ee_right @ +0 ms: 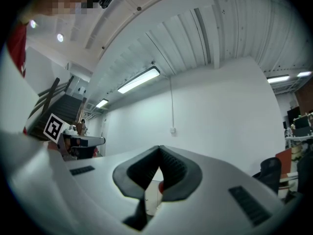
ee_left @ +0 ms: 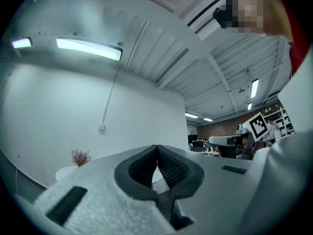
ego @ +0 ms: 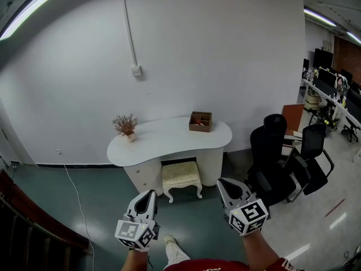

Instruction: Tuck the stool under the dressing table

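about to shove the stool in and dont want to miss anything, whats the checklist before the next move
1. Stool located: ok, at the knee gap of the dressing table, partly out.
2. Gap behind stool free: cannot tell, dark.
3. Left gripper empty: ok, jaws shut on nothing.
4. Right gripper empty: ok, jaws shut on nothing.
5. Grippers on stool: not ok, both apart from it.
6. Office chairs clear of stool: ok, off to the right.
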A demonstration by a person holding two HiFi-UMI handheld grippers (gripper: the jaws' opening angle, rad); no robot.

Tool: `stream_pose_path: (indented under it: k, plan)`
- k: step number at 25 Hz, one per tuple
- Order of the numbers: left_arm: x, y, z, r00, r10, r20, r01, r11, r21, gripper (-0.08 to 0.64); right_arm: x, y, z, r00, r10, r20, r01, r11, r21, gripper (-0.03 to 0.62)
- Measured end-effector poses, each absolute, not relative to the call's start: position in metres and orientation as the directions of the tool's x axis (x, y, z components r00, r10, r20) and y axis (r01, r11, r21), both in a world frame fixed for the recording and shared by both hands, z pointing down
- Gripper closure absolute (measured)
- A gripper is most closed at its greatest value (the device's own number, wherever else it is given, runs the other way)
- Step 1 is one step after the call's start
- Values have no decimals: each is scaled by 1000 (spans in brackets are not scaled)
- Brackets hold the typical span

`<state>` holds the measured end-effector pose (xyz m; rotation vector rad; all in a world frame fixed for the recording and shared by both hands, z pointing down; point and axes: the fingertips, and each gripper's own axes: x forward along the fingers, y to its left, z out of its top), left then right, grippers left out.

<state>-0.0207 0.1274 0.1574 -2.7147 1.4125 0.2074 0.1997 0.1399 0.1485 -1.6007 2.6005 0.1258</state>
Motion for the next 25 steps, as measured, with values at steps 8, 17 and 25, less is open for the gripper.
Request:
stream_pose_path:
  k: [8, 17, 25]
  plan:
    - [-14, 131, 162, 572, -807, -146, -816, -578, -7, 560, 208, 143, 153, -438, -892, -112, -898, 440, 11, 588]
    - [-14, 130, 162, 569, -808, -151, -818, -576, -3, 560, 211, 140, 161, -422, -902, -92, -906, 424, -2, 588]
    - [-13, 132, 162, 569, -808, -152, -816, -577, 10, 560, 216, 141, 163, -414, -906, -87, -909, 416, -8, 588]
